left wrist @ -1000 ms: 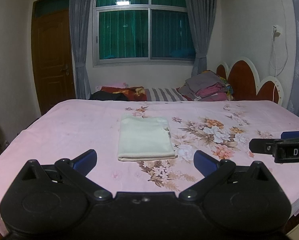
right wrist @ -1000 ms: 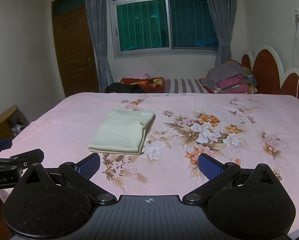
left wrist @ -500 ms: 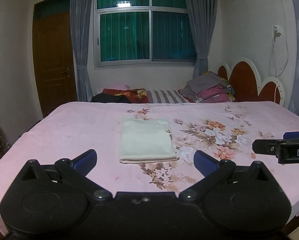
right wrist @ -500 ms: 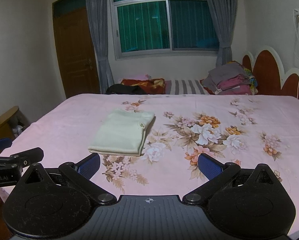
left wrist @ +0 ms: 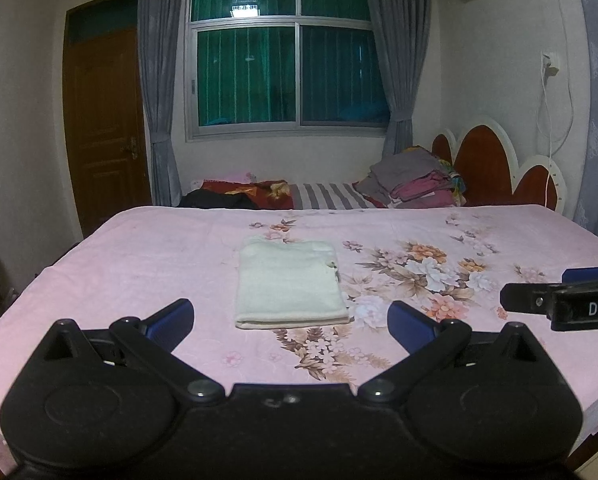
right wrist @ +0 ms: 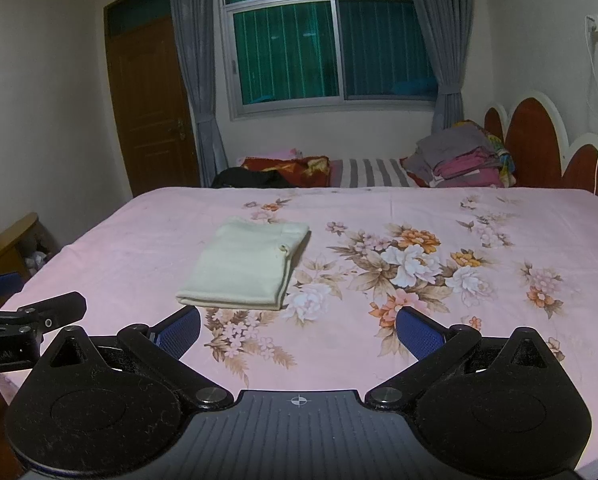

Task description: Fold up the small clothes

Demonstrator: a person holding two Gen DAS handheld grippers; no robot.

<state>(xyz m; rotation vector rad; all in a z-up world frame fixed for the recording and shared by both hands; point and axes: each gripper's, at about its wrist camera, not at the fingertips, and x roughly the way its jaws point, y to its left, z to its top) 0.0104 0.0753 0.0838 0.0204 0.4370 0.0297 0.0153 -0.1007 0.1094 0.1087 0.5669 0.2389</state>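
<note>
A cream garment [left wrist: 289, 282] lies folded into a neat rectangle on the pink floral bed sheet [left wrist: 139, 264]; it also shows in the right wrist view [right wrist: 245, 268]. My left gripper [left wrist: 291, 322] is open and empty, held above the bed's near edge, just short of the garment. My right gripper [right wrist: 299, 326] is open and empty, to the right of the garment and apart from it. The right gripper shows at the right edge of the left wrist view [left wrist: 559, 300]. The left gripper shows at the left edge of the right wrist view [right wrist: 31, 316].
A stack of folded clothes [left wrist: 415, 180] sits at the far side by the red headboard [left wrist: 495, 164]. Dark and striped bedding [left wrist: 259, 194] lies beyond the sheet. A wooden door [left wrist: 103, 128] is at the left, with furniture [right wrist: 7, 240] beside the bed.
Both grippers have drawn back and risen slightly from the garment, which looks a little farther away. The garment has not moved.
</note>
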